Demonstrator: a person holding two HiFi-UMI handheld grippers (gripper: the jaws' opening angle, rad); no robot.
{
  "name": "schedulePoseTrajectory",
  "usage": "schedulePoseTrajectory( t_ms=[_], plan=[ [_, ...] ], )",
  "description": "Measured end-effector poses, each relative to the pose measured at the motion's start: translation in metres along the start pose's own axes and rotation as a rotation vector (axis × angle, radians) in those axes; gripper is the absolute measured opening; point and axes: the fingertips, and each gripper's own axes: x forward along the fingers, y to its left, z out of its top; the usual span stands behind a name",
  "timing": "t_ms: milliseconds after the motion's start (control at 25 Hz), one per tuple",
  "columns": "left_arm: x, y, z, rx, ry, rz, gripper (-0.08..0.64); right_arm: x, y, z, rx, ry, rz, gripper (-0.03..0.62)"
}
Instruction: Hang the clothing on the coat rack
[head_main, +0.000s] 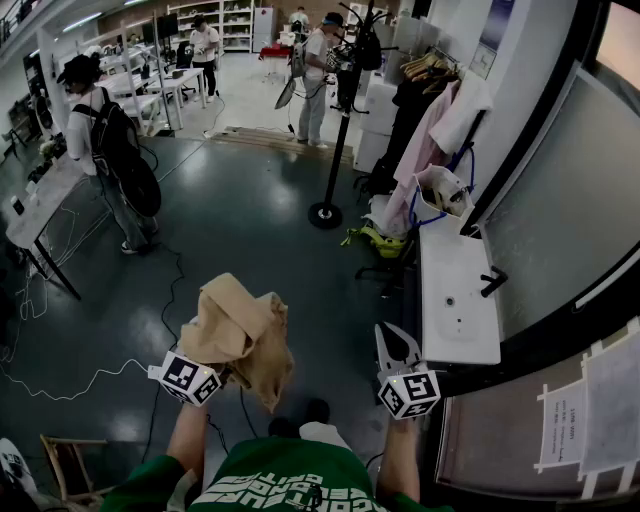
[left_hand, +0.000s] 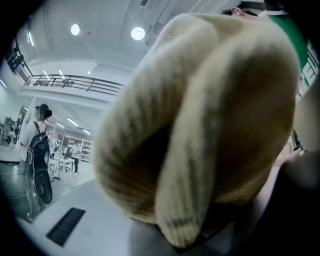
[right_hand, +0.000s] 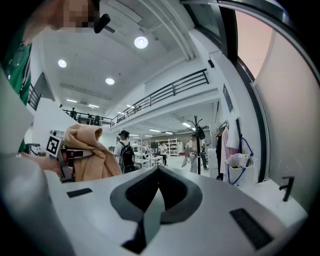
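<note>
Both grippers hang over the floor (head_main: 250, 220): my left gripper (head_main: 203, 374) has its fingers clamped on the sweater (head_main: 240, 335), well apart from the rack (head_main: 338, 120), while my right gripper (head_main: 398, 345) has its fingers together, empty.

A green short-sleeved T-shirt (head_main: 275, 482) with white lettering shows at 6 o'clock in the head view. The left gripper (head_main: 218, 368), at 8 o'clock, and the right gripper (head_main: 396, 345), at 5 o'clock, are white plastic. Each bears a cube of black-and-white square markers. The right jaws have dark grey textured pads (right_hand: 172, 192).
</note>
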Motion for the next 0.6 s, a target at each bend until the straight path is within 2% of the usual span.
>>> schedulePoseTrajectory(
  t_ms=[400, 600],
  plan=[
    [-0.003, 0.019, 0.001, -0.008, 0.000, -0.016, 0.080, 0.017, 0.018, -0.006, -0.015, 0.019, -0.003, 0.008],
    [0.016, 0.030, -0.002, 0.002, 0.011, -0.027, 0.080, 0.036, 0.009, -0.001, -0.026, 0.002, -0.019, 0.008]
  ],
)
